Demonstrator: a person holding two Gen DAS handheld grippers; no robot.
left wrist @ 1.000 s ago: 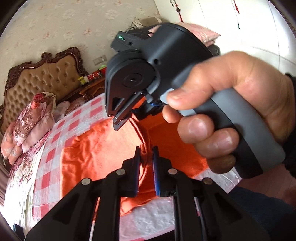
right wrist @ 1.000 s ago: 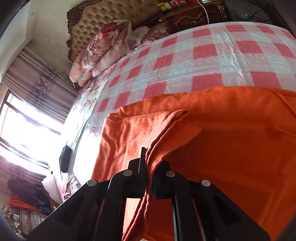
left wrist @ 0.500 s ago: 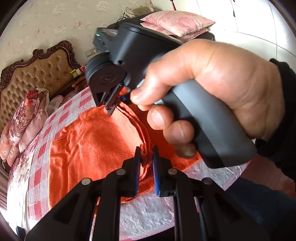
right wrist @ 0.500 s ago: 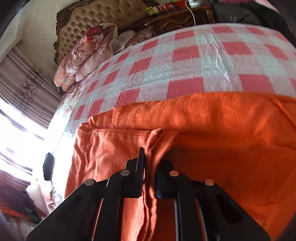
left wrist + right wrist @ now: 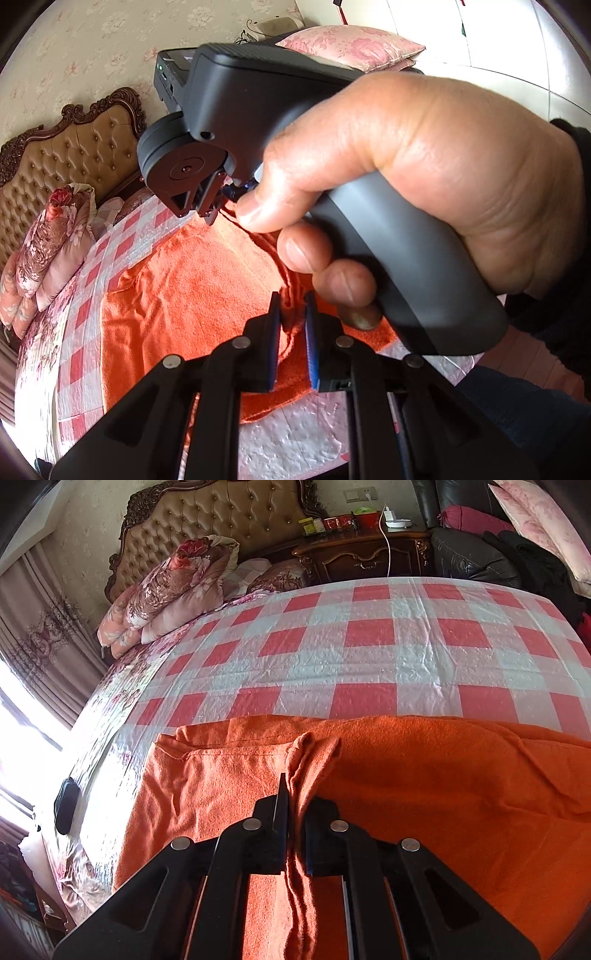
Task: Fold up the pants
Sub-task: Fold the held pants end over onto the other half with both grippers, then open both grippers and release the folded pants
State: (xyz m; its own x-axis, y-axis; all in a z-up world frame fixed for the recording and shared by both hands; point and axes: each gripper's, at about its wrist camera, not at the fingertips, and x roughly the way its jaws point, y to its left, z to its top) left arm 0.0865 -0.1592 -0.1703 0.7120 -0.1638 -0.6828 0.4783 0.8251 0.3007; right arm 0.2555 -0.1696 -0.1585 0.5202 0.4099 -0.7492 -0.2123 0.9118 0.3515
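Observation:
The orange pants [image 5: 177, 295] lie spread on the checked bedspread [image 5: 369, 657]; they also fill the lower right wrist view [image 5: 443, 812]. My left gripper [image 5: 293, 314] is shut on a bunched edge of the pants near the bed's near side. My right gripper [image 5: 295, 805] is shut on a raised fold of the same pants, and it shows in the left wrist view [image 5: 207, 210], held in a hand, above and beyond the left gripper with orange cloth hanging from it.
A tufted headboard [image 5: 221, 520] and rolled floral quilts [image 5: 173, 579] stand at the bed's head. A wooden nightstand [image 5: 362, 554] with small items and a dark sofa [image 5: 469, 557] are beyond. A black object [image 5: 66, 805] lies by the window side.
The right gripper has moved up and away toward the headboard, drawing the pinched fold with it. The left gripper keeps its hold and the pants now lie flatter and wider below.

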